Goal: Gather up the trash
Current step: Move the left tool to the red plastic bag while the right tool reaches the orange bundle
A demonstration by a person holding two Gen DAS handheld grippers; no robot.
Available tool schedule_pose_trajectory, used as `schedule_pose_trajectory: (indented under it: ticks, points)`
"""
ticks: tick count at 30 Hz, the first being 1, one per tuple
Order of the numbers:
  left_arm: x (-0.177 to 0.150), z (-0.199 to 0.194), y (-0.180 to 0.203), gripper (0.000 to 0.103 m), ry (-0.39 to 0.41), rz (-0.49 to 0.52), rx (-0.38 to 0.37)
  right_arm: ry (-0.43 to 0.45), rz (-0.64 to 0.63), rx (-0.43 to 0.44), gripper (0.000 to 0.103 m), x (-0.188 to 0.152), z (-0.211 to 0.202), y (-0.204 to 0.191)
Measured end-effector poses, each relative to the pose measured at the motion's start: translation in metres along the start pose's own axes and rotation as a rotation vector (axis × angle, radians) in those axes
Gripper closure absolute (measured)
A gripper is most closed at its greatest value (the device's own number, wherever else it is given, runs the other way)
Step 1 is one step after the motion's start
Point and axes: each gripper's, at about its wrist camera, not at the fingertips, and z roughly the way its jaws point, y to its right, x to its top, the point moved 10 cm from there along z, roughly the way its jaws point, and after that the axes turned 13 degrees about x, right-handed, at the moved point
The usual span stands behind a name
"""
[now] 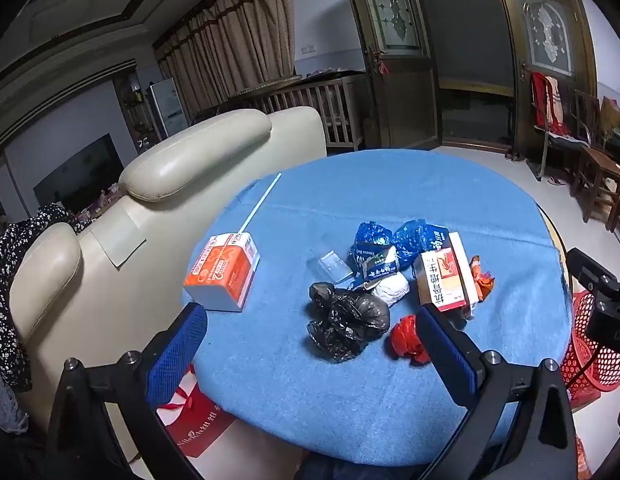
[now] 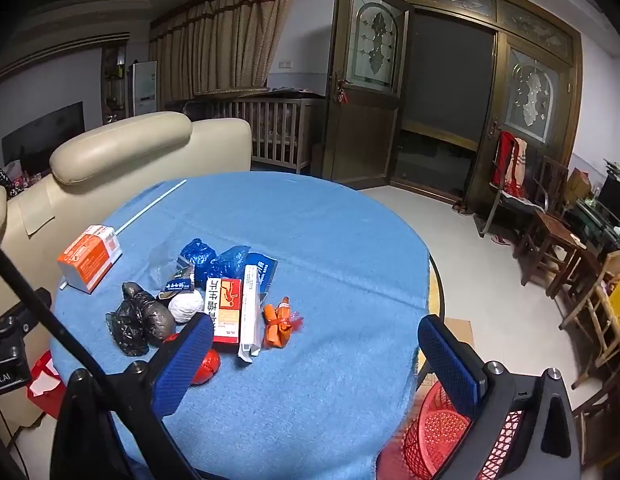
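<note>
Left wrist view: my left claw (image 1: 310,344) stands spread wide over the near part of the round counter (image 1: 390,192), which is covered in a blue cloth; nothing sits between the pads. The trash lies clustered mid-counter: a crumpled black bag (image 1: 346,326) nearest me, a red wad (image 1: 406,338) just beside the right finger, a white ball (image 1: 392,288), two blue bags (image 1: 394,240), a clear wrapper (image 1: 334,266), a red-and-white carton (image 1: 444,276) and an orange wrapper (image 1: 483,278) at its far side. An orange box (image 1: 224,270) lies apart to the left, with a white straw (image 1: 262,202) running beyond it. A red basket (image 1: 594,344) sits below the counter's right edge. A cream sofa (image 1: 198,148) stands at left.

Right wrist view: my right claw (image 2: 314,364) is likewise wide and empty, hanging over the counter's near right side. The trash pile lies to its left, the red wad (image 2: 208,364) partly hidden behind the left finger. The black bag (image 2: 140,322), white ball (image 2: 186,305), carton (image 2: 224,310) and orange wrapper (image 2: 279,322) are in a loose row. The red basket (image 2: 434,436) shows below, between the fingers, off the counter edge.
</note>
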Motion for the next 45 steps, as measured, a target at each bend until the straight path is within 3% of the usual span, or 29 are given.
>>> schedule_pose_trajectory:
  ticks: [13, 21, 26, 29, 34, 38, 41, 44, 45]
  points:
    - [-0.008, 0.007, 0.008, 0.000, -0.039, 0.021, -0.016, -0.011, 0.008, 0.002, 0.000, -0.004, 0.009, 0.006]
    - [-0.020, 0.019, 0.010, 0.000, -0.090, 0.021, -0.039, -0.025, 0.061, 0.055, 0.000, -0.011, 0.017, 0.017]
    - [-0.038, 0.034, 0.026, 0.000, -0.162, 0.039, -0.108, -0.049, 0.159, 0.142, 0.000, -0.026, 0.040, 0.029]
    - [-0.050, 0.043, 0.040, 0.000, -0.208, 0.054, -0.159, -0.111, 0.195, 0.181, 0.001, -0.043, 0.065, 0.038]
    - [-0.067, 0.056, 0.061, 0.000, -0.284, 0.063, -0.265, -0.222, 0.309, 0.285, 0.025, -0.067, 0.113, 0.048]
    - [-0.071, 0.069, 0.076, 0.007, -0.312, 0.039, -0.343, -0.314, 0.401, 0.370, 0.028, -0.077, 0.152, 0.048]
    - [-0.070, 0.076, 0.088, 0.023, -0.339, 0.038, -0.387, -0.345, 0.438, 0.409, 0.034, -0.075, 0.180, 0.045]
    - [-0.065, 0.082, 0.101, 0.023, -0.345, 0.036, -0.421, -0.374, 0.436, 0.408, 0.035, -0.071, 0.204, 0.039]
    - [-0.064, 0.083, 0.105, 0.024, -0.342, 0.036, -0.426, -0.392, 0.421, 0.415, 0.043, -0.072, 0.211, 0.034]
